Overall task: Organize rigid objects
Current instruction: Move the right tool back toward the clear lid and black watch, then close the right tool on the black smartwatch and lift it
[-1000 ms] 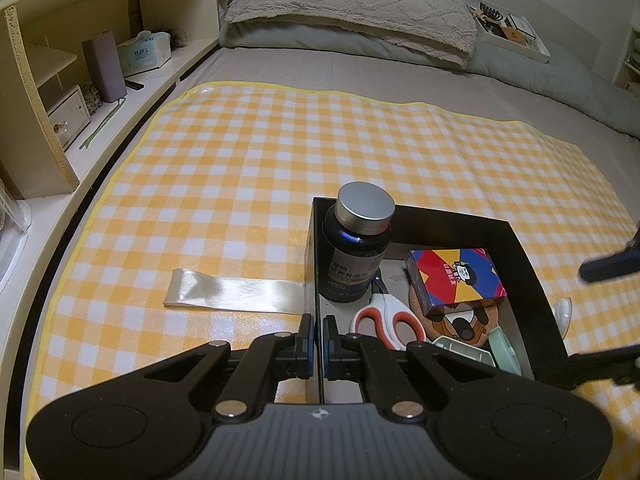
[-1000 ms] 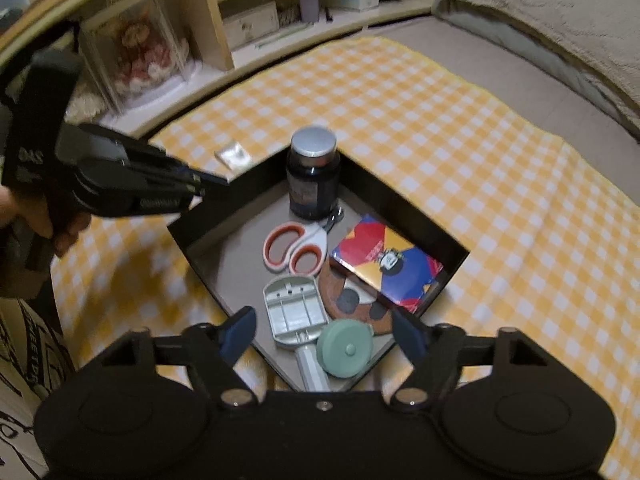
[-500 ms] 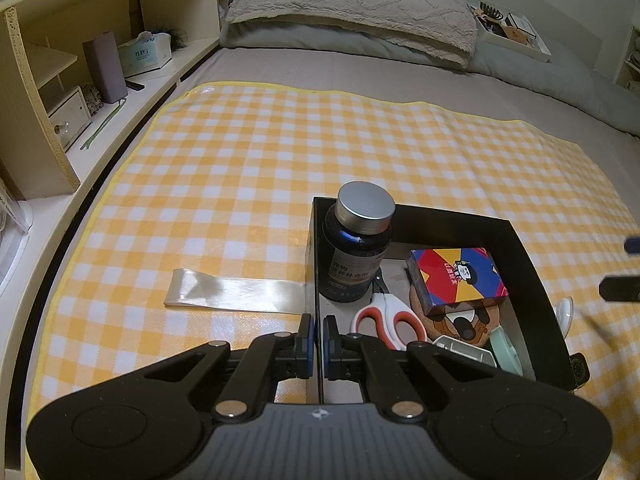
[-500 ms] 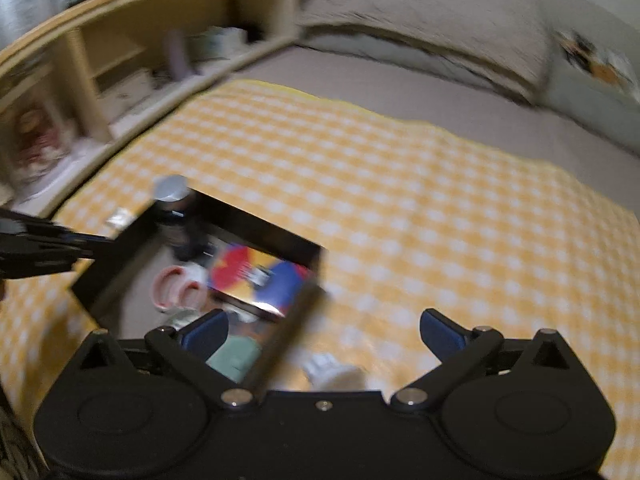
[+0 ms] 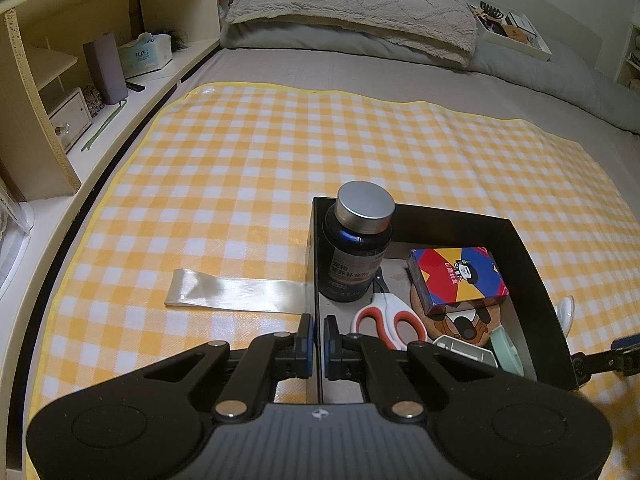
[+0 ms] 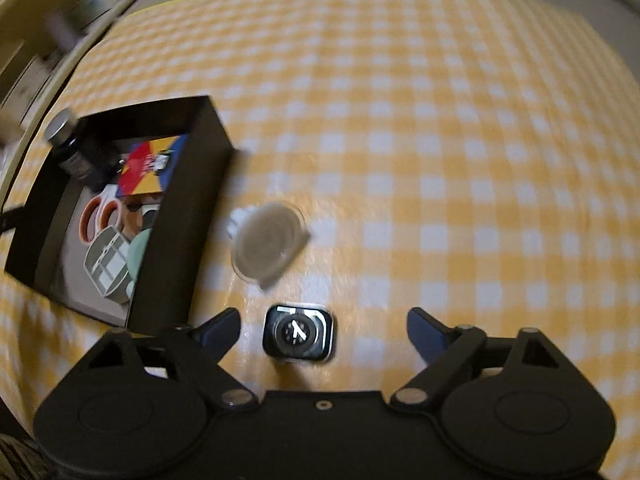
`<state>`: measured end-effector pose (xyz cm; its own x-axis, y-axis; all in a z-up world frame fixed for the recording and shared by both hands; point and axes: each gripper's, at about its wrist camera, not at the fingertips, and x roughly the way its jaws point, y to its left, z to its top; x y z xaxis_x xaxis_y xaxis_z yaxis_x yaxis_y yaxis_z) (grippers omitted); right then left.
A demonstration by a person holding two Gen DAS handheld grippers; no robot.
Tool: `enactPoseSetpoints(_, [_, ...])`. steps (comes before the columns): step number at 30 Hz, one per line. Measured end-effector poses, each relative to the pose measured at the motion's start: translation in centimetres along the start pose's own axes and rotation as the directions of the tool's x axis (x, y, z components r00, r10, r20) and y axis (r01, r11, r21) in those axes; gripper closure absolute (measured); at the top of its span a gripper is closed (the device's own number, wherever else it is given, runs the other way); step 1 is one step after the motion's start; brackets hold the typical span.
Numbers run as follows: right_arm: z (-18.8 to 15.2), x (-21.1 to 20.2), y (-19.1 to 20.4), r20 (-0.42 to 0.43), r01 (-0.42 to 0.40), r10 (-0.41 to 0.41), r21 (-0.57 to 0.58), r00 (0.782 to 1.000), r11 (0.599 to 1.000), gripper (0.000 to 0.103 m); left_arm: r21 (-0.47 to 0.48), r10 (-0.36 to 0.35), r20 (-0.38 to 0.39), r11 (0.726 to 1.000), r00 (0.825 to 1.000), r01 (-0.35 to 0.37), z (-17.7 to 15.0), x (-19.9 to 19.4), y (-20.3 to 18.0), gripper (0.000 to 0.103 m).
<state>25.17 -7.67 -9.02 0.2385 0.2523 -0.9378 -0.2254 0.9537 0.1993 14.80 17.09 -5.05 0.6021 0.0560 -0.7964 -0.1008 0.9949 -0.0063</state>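
Left gripper (image 5: 316, 342) pinches the box (image 5: 315, 264) wall — jaws pressed together on it. Right gripper (image 6: 323, 330), spread wide and just narrowing, hangs over the watch (image 6: 298, 333), nothing gripped.

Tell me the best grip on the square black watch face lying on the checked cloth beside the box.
Grip the watch face across its two opposite flat side edges, coming straight down from above. It lies flat, dial up, on the checked cloth, so only the thin edges offer purchase. The right claw has just been closing a little and already straddles it, pads clear. Probably centre first: it sits nearer the left finger.
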Motion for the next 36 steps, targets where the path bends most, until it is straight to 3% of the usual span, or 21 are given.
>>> enactPoseSetpoints(5, [-0.1,0.6,0.4,-0.024,-0.004,0.006,0.056,1.000,0.998,0.026,0.000,-0.002,0.000,1.000,1.000,0.002,0.0,0.0,-0.1,0.099])
enactPoseSetpoints(7, [0.0,1.0,0.8,-0.039,-0.033,0.035,0.051,0.999,0.998,0.043,-0.001,-0.003,0.000,1.000,1.000,0.003,0.1,0.0,0.0,0.099])
enactPoseSetpoints(10, [-0.1,1.7,1.9,-0.067,-0.004,0.004,-0.004,0.998,1.000,0.055,-0.003,-0.007,-0.002,1.000,1.000,0.007,0.1,0.0,0.1,0.099])
enactPoseSetpoints(23, [0.0,2.7,2.5,-0.062,0.053,-0.055,-0.030,0.997,0.998,0.051,-0.003,-0.007,-0.003,1.000,1.000,0.007,0.1,0.0,0.2,0.099])
enactPoseSetpoints(29, [-0.5,3.2,3.9,-0.040,0.087,-0.096,-0.193,0.995,0.977,0.056,-0.003,-0.006,-0.003,1.000,1.000,0.006,0.1,0.0,0.1,0.099])
enactPoseSetpoints(31, [-0.6,3.0,4.3,-0.027,0.082,-0.092,-0.240,0.995,0.967,0.056,-0.003,-0.007,-0.003,1.000,1.000,0.007,0.1,0.0,0.1,0.099])
enactPoseSetpoints(36, [0.5,1.0,3.1,-0.004,0.018,-0.020,-0.173,1.000,0.985,0.056,-0.001,-0.004,-0.004,1.000,1.000,0.004,0.1,0.0,0.1,0.099])
